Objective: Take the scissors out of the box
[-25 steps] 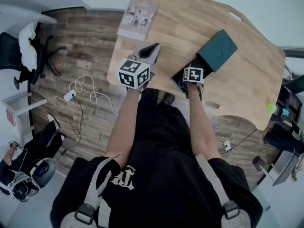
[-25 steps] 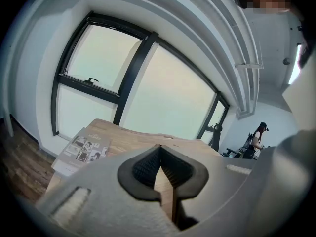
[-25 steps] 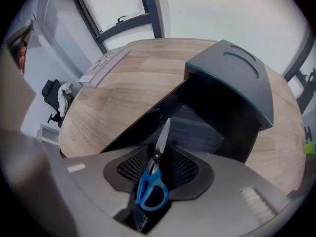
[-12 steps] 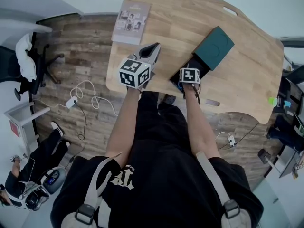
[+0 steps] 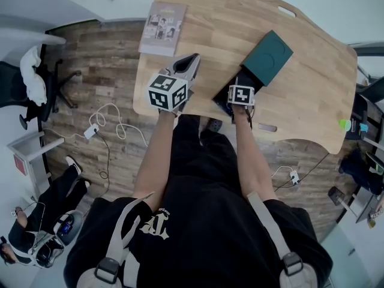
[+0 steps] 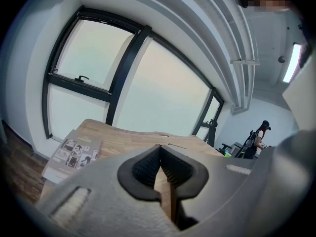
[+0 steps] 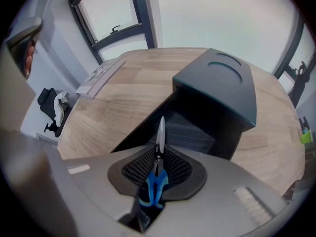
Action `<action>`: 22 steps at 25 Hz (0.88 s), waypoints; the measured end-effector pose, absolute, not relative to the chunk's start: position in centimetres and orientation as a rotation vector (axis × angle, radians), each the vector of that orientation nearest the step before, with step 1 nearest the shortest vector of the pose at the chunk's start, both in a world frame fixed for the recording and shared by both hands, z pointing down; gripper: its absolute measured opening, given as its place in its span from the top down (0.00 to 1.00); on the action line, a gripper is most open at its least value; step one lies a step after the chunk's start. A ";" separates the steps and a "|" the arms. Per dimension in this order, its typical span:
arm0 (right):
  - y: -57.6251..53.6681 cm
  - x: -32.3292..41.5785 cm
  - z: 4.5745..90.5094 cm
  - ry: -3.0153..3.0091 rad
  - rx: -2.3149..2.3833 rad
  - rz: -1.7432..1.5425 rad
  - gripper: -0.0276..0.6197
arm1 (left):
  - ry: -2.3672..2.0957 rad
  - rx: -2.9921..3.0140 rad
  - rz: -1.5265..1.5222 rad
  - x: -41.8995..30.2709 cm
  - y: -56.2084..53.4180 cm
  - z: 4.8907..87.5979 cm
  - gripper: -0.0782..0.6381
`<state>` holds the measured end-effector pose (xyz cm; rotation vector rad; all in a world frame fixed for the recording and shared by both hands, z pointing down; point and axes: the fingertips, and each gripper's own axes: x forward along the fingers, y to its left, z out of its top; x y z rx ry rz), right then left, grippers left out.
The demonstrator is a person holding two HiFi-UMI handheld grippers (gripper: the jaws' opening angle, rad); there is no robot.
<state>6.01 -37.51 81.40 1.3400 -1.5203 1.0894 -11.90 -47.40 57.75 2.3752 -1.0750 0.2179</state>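
A dark green box (image 5: 268,54) lies on the wooden table (image 5: 312,101), its black inner tray (image 7: 187,127) pulled out toward me. My right gripper (image 7: 158,169) points steeply down over the tray's near end, under its marker cube (image 5: 242,95). Its jaws are closing, and the ribbed pads press on blue-handled scissors (image 7: 159,147) at the pivot. The blade sticks out past the pads toward the box (image 7: 222,83). My left gripper (image 5: 191,60) hovers over the table's near left part with its tips together and nothing between them (image 6: 160,154).
A magazine (image 5: 163,27) lies at the table's far left corner (image 6: 74,152). Cables (image 5: 108,116) and an office chair (image 5: 36,71) are on the wooden floor to the left. A person (image 5: 36,233) sits at lower left, another stands far off (image 6: 256,139).
The head view has shifted a little. Both grippers stay about where they were, the right one still over the box's open tray.
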 end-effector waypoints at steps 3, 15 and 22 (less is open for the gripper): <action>-37.7 6.3 80.2 -1.552 1.377 1.073 0.86 | -1.079 2.382 0.214 -11.6 -46.9 57.3 0.90; -39.8 7.6 72.9 -1.789 1.523 0.949 0.86 | -1.131 2.429 0.169 -10.4 -44.7 54.2 0.90; -40.8 8.0 67.3 -1.963 1.585 0.856 0.86 | -1.187 2.469 0.129 -10.1 -43.1 51.3 0.90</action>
